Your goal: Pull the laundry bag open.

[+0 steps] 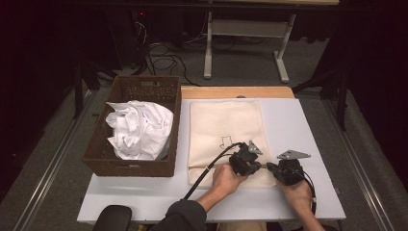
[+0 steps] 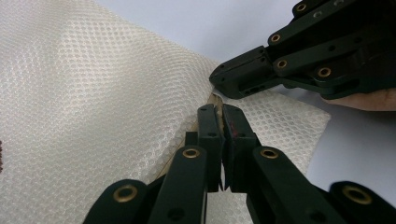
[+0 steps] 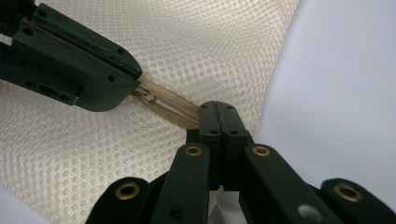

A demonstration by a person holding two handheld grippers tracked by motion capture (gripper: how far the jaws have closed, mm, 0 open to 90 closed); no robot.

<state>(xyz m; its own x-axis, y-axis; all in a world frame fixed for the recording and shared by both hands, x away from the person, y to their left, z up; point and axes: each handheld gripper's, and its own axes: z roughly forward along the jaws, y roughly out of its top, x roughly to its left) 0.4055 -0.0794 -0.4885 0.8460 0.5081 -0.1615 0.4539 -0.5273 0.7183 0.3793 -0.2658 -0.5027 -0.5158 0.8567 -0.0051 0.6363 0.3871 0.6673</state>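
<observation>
Basket point(image 1: 130, 166): brown wicker, well to the left of both tools, white cloth point(image 1: 139, 129) piled inside.
Left tool point(image 2: 219, 108): pressed together, pinching the zipper pull.
Mesh bag point(image 1: 226, 130): flat on the worktop, its zipper point(image 3: 173, 108) running between the two tools.
Right tool point(image 3: 219, 105): pressed together on the zipper's end at the bag's corner.
Risk: pull could slip out, or the mesh bunch and jam the slider, if the tools tug unevenly.
Worktop point(image 1: 308, 144): pale, smooth, little friction to hold the bag.
Room: dark, grey floor with cables and a white frame beyond.
</observation>
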